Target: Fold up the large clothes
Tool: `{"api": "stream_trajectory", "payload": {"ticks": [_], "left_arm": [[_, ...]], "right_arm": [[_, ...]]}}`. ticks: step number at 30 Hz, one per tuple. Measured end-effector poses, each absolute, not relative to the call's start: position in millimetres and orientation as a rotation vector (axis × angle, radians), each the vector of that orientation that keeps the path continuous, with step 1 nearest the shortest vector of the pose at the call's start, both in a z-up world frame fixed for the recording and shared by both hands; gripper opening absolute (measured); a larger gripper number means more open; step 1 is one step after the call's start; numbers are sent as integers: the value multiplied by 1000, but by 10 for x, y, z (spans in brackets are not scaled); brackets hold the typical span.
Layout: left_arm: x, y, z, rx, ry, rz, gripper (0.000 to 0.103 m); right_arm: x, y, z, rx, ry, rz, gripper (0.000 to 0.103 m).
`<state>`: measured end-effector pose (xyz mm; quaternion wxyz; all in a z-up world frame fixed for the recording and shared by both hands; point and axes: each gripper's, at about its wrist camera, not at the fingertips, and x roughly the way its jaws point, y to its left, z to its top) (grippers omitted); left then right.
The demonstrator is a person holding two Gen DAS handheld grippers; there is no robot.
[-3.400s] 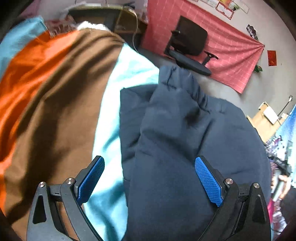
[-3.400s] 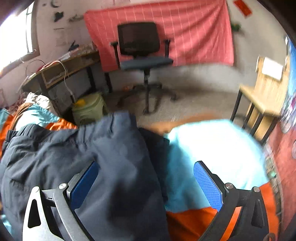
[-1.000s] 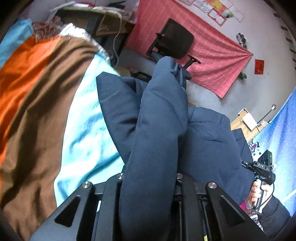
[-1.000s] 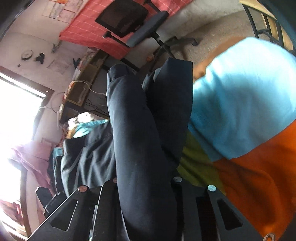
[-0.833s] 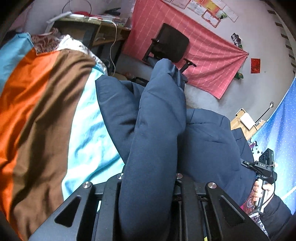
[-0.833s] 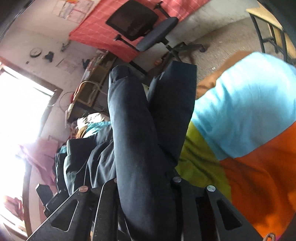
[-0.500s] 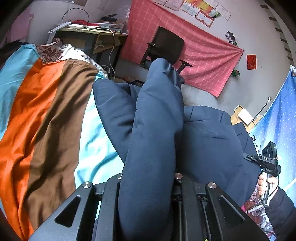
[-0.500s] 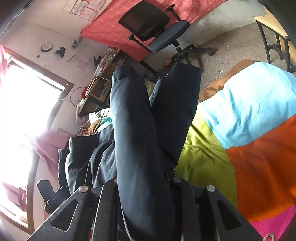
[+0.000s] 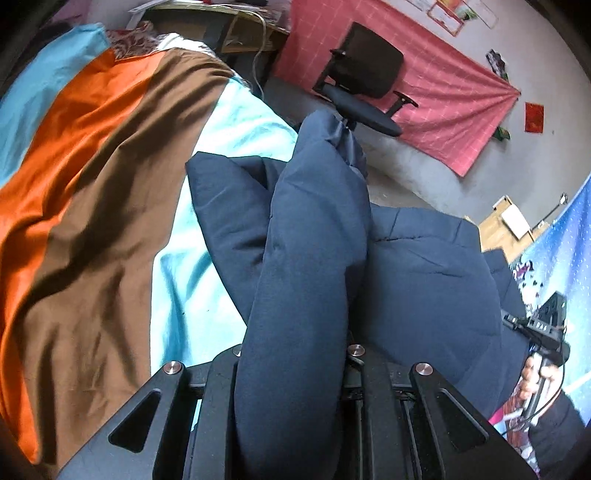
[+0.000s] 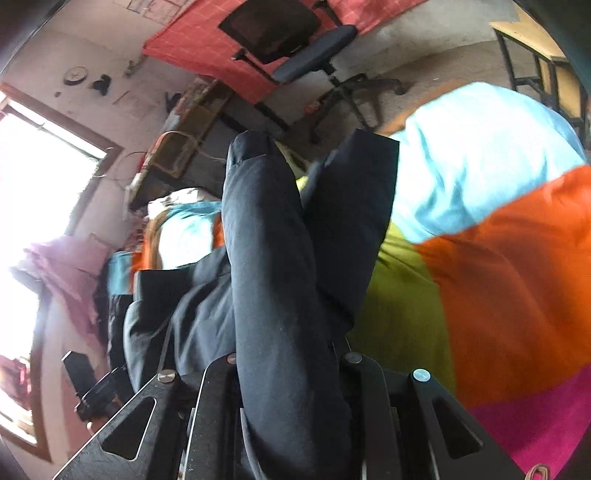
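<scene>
A padded navy jacket (image 9: 424,288) lies on a bed with a striped cover (image 9: 92,229). In the left wrist view my left gripper (image 9: 295,373) is shut on a thick fold of the jacket, which rises between the jaws and hides the pads. The right wrist view shows the jacket (image 10: 273,280) bunched the same way, with my right gripper (image 10: 288,373) shut on another fold of it. Beyond the grip the fabric hangs lifted off the cover (image 10: 498,266). The other gripper (image 9: 546,332) and the hand holding it appear at the right edge of the left wrist view.
A black office chair (image 9: 369,77) stands on the floor before a red wall cloth (image 9: 443,92). A cluttered desk (image 9: 221,22) sits at the bed's far end. A wooden table (image 10: 539,55) is beside the bed. A bright window (image 10: 33,177) is at left.
Both grippers, open over the flat jacket at first, are now shut on folds of it. Over the last second both moved across the bed with the fabric, showing more cover.
</scene>
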<state>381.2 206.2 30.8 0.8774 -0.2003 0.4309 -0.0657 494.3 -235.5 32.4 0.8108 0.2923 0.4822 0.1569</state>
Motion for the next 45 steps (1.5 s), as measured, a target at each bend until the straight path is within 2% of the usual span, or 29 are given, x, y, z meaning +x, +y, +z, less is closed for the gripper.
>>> {"api": "stream_trajectory", "payload": {"ticks": [3,8,9,10,11,14,16,18,21,23,28,36,45], "left_arm": [[3839,2063,304,-400,912,-121,21],[3870,1970,315,-328,951,-80,31],[3873,1980,298,-334,960,-67,36],[3871,1993,271,-344,968,-59,40],[3876,2018,248,-360,979,-44,43],[3897,2070,214,-392,999,-14,51],[3886,2080,238,-382,992,32,63],[3854,2078,295,-375,968,60,71],[3784,2040,406,-329,919,89,74],[3721,1978,489,-286,881,100,75],[3502,1759,661,-216,797,107,88],[3234,1470,841,-154,693,123,91],[2736,1129,981,-107,534,166,95]], "right_arm": [[4937,-2454,157,668,1025,305,23],[4952,-2579,2,704,1035,262,36],[4949,-2592,-9,710,1035,259,36],[4948,-2602,-15,710,1039,256,42],[4935,-2603,-2,697,1040,239,55],[4904,-2620,64,649,1024,202,77],[4881,-2618,105,625,1018,197,82],[4845,-2594,148,579,1012,181,85],[4768,-2521,259,491,973,160,91],[4706,-2475,342,438,942,142,99],[4529,-2329,523,320,835,74,103],[4166,-2019,709,137,687,76,103],[3812,-1836,833,81,638,98,103]]}}
